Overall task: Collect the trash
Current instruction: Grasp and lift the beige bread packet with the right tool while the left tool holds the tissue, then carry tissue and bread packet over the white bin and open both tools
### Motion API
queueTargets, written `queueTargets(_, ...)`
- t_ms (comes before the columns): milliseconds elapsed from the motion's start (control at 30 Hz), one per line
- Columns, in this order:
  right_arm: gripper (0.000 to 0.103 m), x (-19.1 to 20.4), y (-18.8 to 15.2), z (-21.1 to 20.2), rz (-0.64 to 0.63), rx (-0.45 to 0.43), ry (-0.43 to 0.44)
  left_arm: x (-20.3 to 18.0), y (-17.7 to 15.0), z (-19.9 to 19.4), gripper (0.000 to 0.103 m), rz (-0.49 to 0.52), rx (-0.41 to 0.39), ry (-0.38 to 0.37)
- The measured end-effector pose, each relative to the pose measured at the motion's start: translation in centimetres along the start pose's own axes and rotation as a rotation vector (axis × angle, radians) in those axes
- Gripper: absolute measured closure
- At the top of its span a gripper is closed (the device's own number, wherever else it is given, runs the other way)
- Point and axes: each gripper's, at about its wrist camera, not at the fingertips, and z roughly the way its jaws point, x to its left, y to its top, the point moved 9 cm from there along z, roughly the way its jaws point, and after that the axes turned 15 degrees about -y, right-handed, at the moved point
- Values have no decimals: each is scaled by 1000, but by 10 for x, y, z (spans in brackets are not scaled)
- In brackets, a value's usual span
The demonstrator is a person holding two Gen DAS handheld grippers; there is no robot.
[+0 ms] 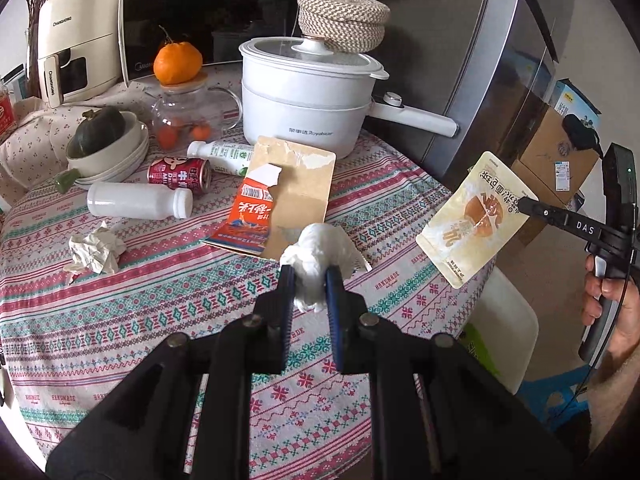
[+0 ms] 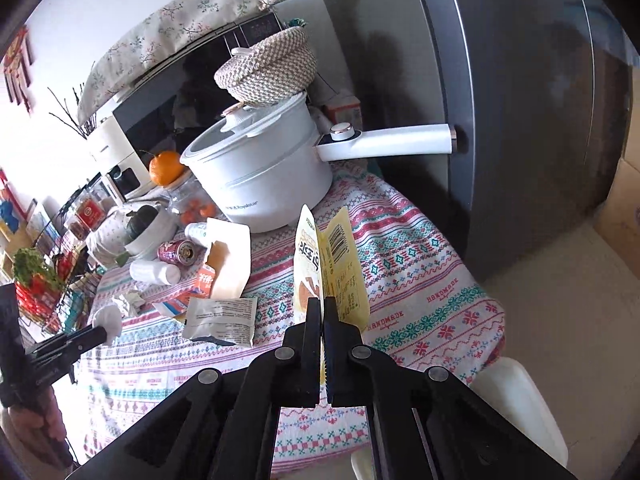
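My left gripper (image 1: 309, 276) is shut on a white crumpled tissue (image 1: 320, 256) and holds it above the patterned tablecloth (image 1: 160, 300). It also shows at the left of the right wrist view (image 2: 105, 326), with the tissue (image 2: 108, 319) at its tip. My right gripper (image 2: 322, 305) is shut on a yellow snack wrapper (image 2: 332, 268) held upright over the table's right side; the wrapper also shows in the left wrist view (image 1: 474, 220). On the table lie a crumpled paper (image 1: 94, 250), a white bottle (image 1: 140, 200), a red can (image 1: 180, 174), a torn orange carton (image 1: 254, 212) and a grey-white pouch (image 2: 222, 318).
A white electric pot (image 1: 308, 100) stands at the table's back with its handle (image 1: 416, 118) pointing right. Stacked bowls with a squash (image 1: 106, 148), a glass teapot (image 1: 188, 120), a microwave (image 1: 208, 12) and a grey fridge (image 1: 492, 64) surround it. A white bin (image 2: 516, 408) sits by the table's right edge.
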Motion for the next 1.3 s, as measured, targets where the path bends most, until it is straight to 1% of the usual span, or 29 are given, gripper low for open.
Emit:
queueTargets(200,101,-31,-11,-51,7,-32,-48,-43,-5,12,86,63,23,-55)
queueTargets(333,101,-59,-24,-76,21,-42,-91,-76,-10,24,86,111,48,-93)
queueTargets(467,101,-91,-42,-92,25,-32,-168,-111,-18,39,86,168,80,-125)
queueTargets(567,101,-115,-59,-97,28,-5,-233,-136,-26,51,86,208,107,-150)
queueTargets(667,101,-138,-75,-95,33,40,-315,-158,-41,69,86,240,146,-168)
queueTargets(800,101,-161,-96,-80,39,138,-401,-183,-66,95,86,268,216,-187)
queueTargets(933,101,-173,-114,-58,28,229,-449,-202,-88,120,86,310,275,-186)
queueTargets(1100,101,-181,-127,-38,21,303,-459,-218,-109,150,86,340,336,-185)
queueTargets(1300,99,-186,-130,-34,61,332,-413,-225,-119,184,85,332,382,-179)
